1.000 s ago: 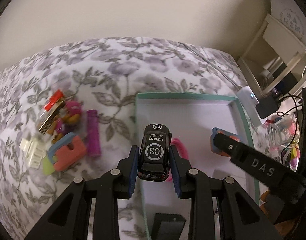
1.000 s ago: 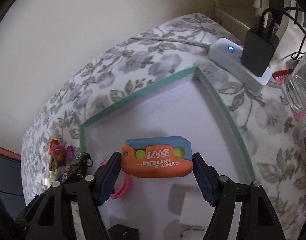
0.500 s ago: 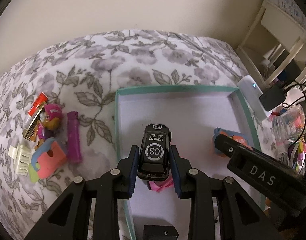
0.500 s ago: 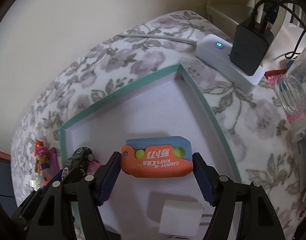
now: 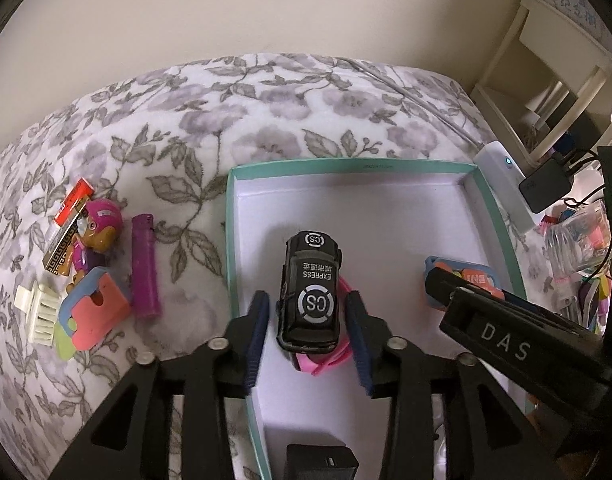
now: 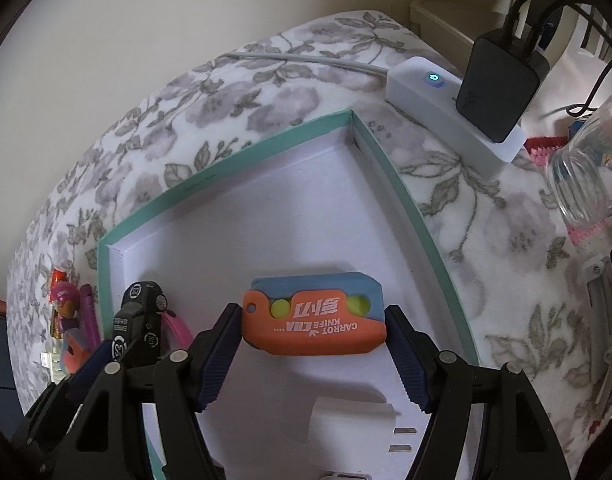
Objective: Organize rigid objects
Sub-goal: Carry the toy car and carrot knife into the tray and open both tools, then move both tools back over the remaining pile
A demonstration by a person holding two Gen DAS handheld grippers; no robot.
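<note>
1. The left gripper [image 5: 308, 320] is hovering over the teal-rimmed tray [image 5: 348, 165] with its fingers spread apart; a visible gap is showing on each side of the black toy car [image 5: 310, 294].
2. The black toy car is sitting inside the tray, resting partly on a pink band [image 5: 326, 360], between the open fingers but not clamped by them.
3. The right gripper [image 6: 314, 344] is reaching into the same tray from the right side. Its blue pads [image 6: 220, 350] are standing at both ends of the orange carrot knife toy [image 6: 314, 320]; whether they are pressing on it or just clear of it cannot be told.
4. The carrot knife toy is lying across the gap between the fingers, above the tray floor near the right wall.
5. A white plug adapter [image 6: 350, 420] is lying on the tray floor below the right gripper.
6. On the floral blanket [image 5: 266, 120], left of the tray, a purple lighter [image 5: 145, 264], a pink-helmeted figure [image 5: 100, 228], a second carrot knife toy [image 5: 94, 312] and a white comb piece [image 5: 38, 312] are lying grouped together.
7. A white power strip [image 6: 454, 112] carrying a black charger [image 6: 502, 88] is sitting beyond the tray's far right corner.
</note>
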